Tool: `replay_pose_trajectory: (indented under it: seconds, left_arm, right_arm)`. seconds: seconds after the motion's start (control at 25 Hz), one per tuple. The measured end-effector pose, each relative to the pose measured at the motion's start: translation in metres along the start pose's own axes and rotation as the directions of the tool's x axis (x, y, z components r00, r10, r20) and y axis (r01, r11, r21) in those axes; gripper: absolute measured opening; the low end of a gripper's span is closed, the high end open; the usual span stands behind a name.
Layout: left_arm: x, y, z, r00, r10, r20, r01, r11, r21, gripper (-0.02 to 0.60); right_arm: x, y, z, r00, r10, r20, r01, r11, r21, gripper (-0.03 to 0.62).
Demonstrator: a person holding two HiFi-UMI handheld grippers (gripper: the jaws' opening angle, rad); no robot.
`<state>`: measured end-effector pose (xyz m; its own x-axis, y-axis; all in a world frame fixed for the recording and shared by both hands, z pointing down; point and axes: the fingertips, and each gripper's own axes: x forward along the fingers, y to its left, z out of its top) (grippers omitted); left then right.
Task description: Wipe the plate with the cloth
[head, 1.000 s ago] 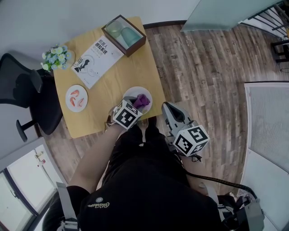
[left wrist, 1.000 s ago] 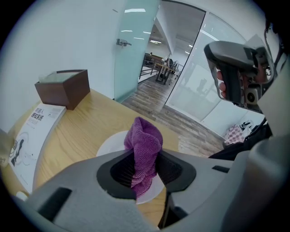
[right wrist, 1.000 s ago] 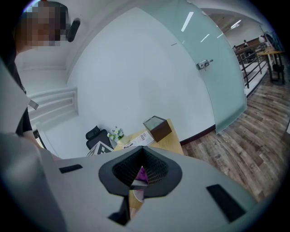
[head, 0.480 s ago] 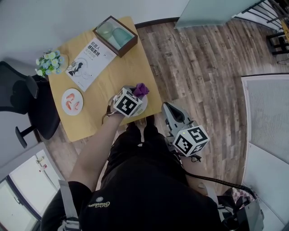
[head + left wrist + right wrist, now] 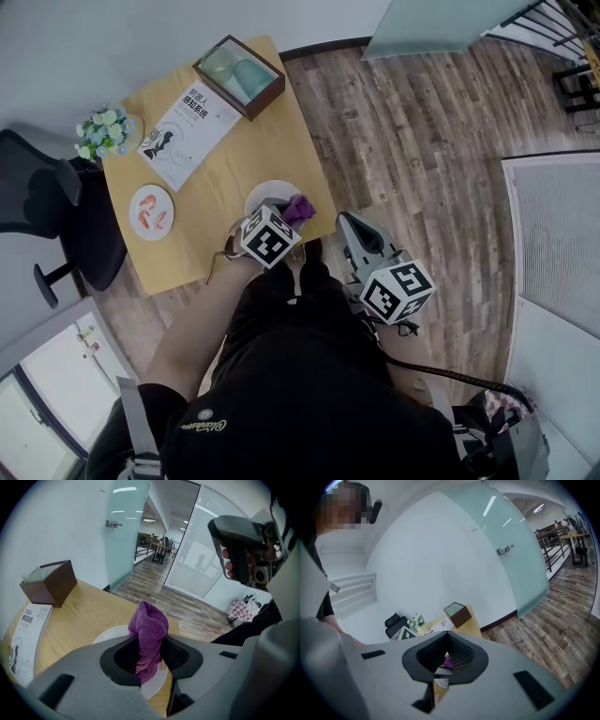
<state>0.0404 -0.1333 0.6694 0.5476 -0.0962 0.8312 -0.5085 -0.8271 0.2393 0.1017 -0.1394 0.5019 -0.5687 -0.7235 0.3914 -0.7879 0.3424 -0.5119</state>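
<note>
Left hand-held gripper (image 5: 150, 654) pinches a purple cloth (image 5: 149, 632), bunched upright between its jaws. It hangs over the near edge of a white plate (image 5: 108, 634), which sits on the wooden counter (image 5: 211, 183) at the corner closest to the person. Right hand-held gripper (image 5: 351, 228) is off the counter beside the person's body, jaws pressed nearly together on nothing.

Judging from this, the cloth is in hand and brought to the plate, so wiping looks under way or about to start. How much of the plate has been covered cannot be told.

The gripper hides the cloth's lower end, so contact with the plate is unclear. Farther back lie a booklet (image 5: 183, 131), a brown box (image 5: 239, 73) and small flowers (image 5: 101, 131).
</note>
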Motion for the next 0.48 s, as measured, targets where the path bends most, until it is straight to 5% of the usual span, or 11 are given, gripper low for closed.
replay_pose_trajectory:
  seconds: [0.28,0.48]
  left_arm:
    - [0.009,-0.026,-0.021,0.998,-0.052,-0.044,0.053,0.998,0.018,0.127]
    - [-0.009,-0.015,-0.006,0.997,-0.031,0.068,0.035,0.997,-0.062,0.127]
  right_arm:
    - [0.005,0.004,0.002,1.000,0.014,-0.005,-0.014,1.000,-0.015,0.000]
    - [0.005,0.007,0.010,1.000,0.021,0.011,-0.021,0.999,-0.032,0.000]
